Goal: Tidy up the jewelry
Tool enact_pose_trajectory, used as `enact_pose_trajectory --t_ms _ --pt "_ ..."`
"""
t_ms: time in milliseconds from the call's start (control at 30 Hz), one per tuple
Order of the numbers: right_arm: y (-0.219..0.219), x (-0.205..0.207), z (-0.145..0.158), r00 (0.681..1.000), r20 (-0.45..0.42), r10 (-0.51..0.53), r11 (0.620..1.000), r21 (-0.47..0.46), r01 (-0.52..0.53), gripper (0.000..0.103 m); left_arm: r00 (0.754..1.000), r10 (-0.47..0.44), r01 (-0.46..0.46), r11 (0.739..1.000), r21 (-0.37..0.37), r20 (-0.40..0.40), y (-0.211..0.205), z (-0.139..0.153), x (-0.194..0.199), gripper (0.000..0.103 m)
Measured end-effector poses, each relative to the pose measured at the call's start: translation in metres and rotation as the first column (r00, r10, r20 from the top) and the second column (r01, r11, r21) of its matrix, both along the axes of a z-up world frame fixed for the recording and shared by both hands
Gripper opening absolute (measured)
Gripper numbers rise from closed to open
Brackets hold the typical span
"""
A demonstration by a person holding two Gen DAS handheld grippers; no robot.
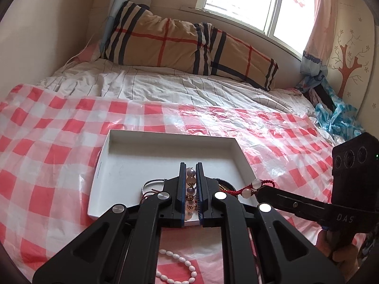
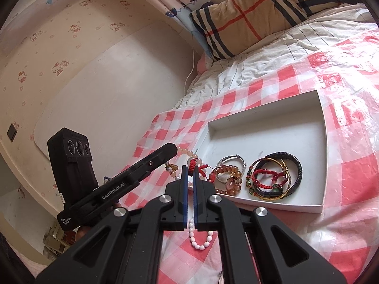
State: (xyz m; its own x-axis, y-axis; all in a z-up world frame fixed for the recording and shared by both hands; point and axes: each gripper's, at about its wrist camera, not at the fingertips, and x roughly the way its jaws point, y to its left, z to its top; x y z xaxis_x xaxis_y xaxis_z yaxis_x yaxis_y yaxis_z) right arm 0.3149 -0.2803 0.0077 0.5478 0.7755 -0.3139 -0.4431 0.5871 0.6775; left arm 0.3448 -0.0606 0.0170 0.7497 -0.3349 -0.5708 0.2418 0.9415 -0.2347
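A white shallow box (image 1: 123,151) (image 2: 308,127) lies on the red-checked plastic sheet. Several bracelets lie in its near part: a silver bangle (image 2: 231,163), amber beads (image 2: 233,184), red cord and dark braided bands (image 2: 277,177). My left gripper (image 1: 190,168) is shut on a pale bead bracelet (image 1: 190,190), held over the box's near edge; it also shows in the right wrist view (image 2: 187,152). My right gripper (image 2: 190,169) is shut on a red cord bracelet (image 2: 193,164) with pale beads (image 1: 251,188), just left of the box. A white oval-bead bracelet (image 1: 180,268) (image 2: 200,240) lies on the sheet, in front of the box.
A plaid pillow (image 1: 184,45) and a striped white sheet (image 1: 165,82) lie beyond the box. A blue plastic bag (image 1: 336,116) sits at the far right. A wall (image 2: 94,82) runs along the bed's left side.
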Motion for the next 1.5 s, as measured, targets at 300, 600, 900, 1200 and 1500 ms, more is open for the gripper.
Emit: enact_pose_trajectory --t_ms 300,600,900,1200,1500 --pt "-0.012 0.031 -0.037 0.959 -0.168 -0.226 0.960 -0.203 0.191 0.029 0.981 0.053 -0.021 0.985 0.169 -0.185 -0.015 -0.047 0.029 0.010" --pt "-0.046 0.026 -0.039 0.932 -0.217 -0.290 0.954 -0.141 0.263 0.030 0.971 0.145 -0.120 0.983 0.136 -0.190 0.023 -0.042 0.020 0.039" --pt "-0.011 -0.011 -0.039 0.953 -0.202 -0.227 0.903 -0.411 0.128 0.032 0.966 0.044 0.006 0.981 0.192 -0.257 0.031 -0.058 -0.010 0.042" --pt "0.010 -0.049 -0.067 0.957 -0.235 -0.167 0.877 -0.478 0.036 0.032 0.961 -0.024 0.123 0.928 0.351 -0.275 -0.003 -0.093 -0.016 0.043" --pt "0.015 -0.059 -0.070 0.959 -0.130 -0.253 0.738 -0.667 0.104 0.009 0.936 -0.086 0.205 0.921 0.331 -0.341 0.001 -0.100 -0.040 0.043"
